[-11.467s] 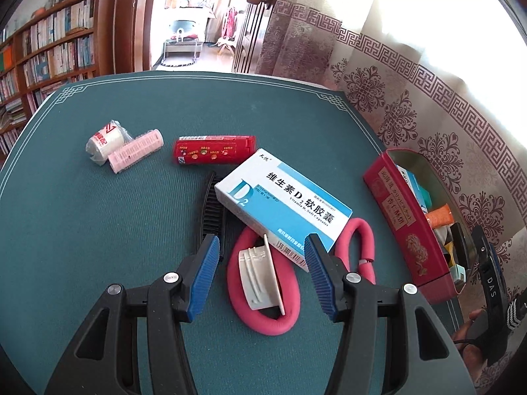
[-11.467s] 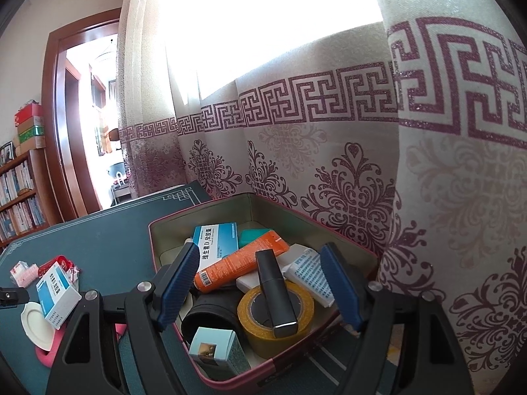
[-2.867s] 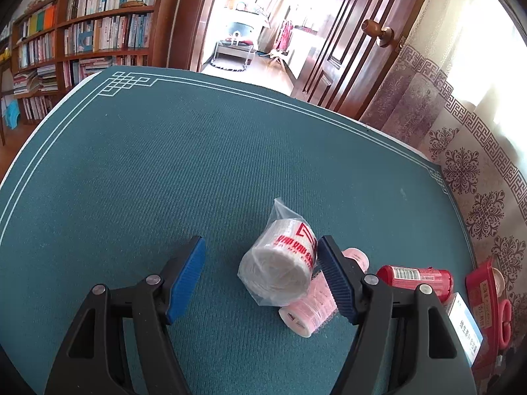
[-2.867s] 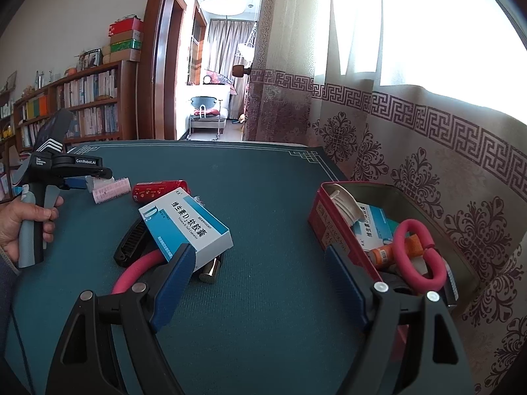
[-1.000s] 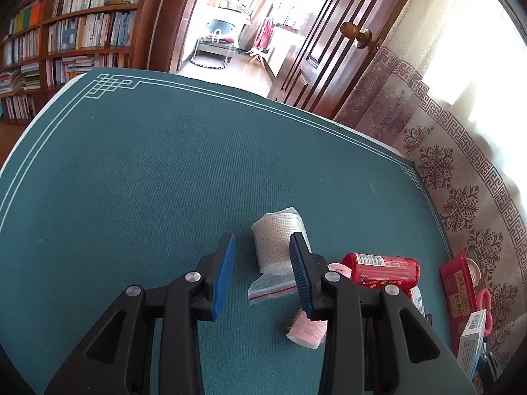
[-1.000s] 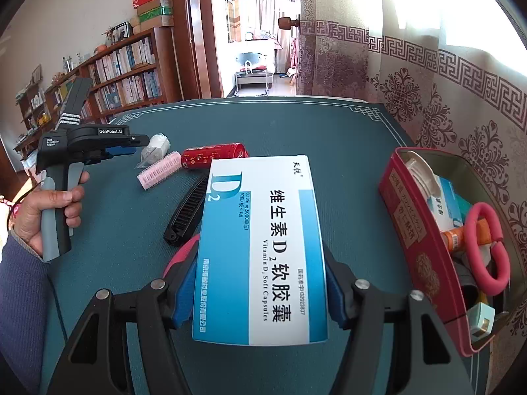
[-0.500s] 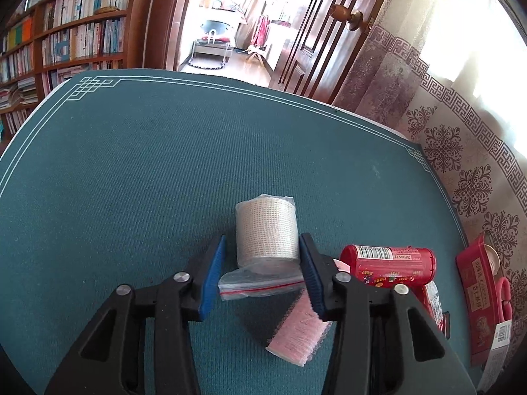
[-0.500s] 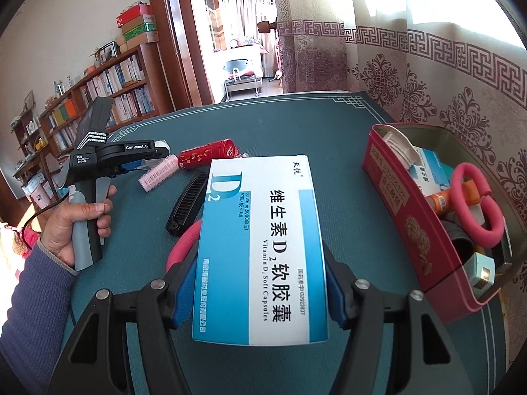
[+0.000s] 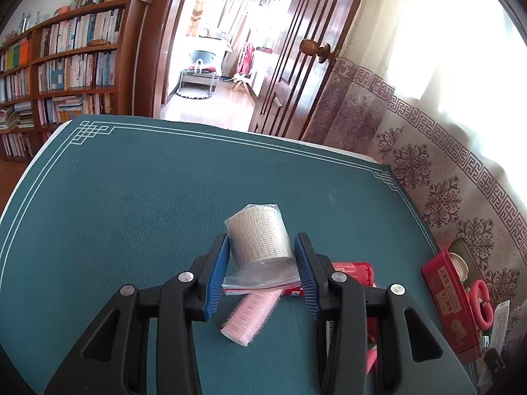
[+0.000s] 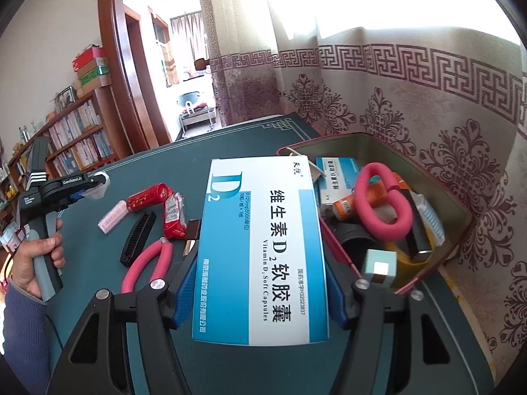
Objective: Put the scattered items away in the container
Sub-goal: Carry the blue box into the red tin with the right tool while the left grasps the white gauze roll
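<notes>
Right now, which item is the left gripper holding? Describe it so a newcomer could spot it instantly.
Start at the teal table mat, then find the left gripper above it. Between its blue pads sits a bandage roll, white woven gauze in a clear zip bag. Unlike the pink ribbed roller and red packet on the mat beneath, it is pale, mesh-textured and lifted.

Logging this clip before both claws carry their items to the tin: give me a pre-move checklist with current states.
1. Right claw shut on vitamin D box: ok.
2. Left claw shut on bagged gauze roll: ok.
3. Gauze roll lifted off the table: ok.
4. Red tin open: ok.
5. Room for the box in the tin among the pink loop and other items: cannot tell.
</notes>
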Motion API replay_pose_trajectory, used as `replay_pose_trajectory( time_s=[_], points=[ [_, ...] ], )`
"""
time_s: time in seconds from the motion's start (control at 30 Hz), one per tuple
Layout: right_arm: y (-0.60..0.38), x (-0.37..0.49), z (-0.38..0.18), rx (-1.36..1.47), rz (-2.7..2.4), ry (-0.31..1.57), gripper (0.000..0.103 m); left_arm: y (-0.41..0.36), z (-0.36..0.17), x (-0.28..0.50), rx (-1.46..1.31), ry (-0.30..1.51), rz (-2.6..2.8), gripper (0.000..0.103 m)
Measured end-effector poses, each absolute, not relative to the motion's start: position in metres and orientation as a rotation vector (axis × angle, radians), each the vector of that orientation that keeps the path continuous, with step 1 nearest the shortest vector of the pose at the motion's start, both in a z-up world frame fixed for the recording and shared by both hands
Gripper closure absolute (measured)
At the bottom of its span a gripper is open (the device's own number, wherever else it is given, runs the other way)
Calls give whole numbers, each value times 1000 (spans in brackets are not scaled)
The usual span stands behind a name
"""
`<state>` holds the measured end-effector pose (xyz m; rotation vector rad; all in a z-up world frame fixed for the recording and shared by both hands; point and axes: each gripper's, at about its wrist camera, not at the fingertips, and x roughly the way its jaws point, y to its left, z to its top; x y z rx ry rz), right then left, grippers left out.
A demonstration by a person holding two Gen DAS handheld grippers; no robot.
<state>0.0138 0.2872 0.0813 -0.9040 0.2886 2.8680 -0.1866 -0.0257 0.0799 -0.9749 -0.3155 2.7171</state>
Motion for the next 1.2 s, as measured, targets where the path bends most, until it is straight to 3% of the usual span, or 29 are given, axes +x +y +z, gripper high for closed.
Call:
replay_pose_trajectory(
  time_s=[0.47, 0.63, 1.2],
  points=[
    [361, -51, 97, -811, 2641, 207, 34, 26, 117, -152, -838, -196, 2623, 59],
    [368, -71, 89, -834, 2603, 97, 27, 40, 118, -146, -827, -152, 2598, 59],
    [346, 46, 69, -672, 2643, 189, 24, 127, 115, -106, -875, 5, 2374, 59]
  ],
)
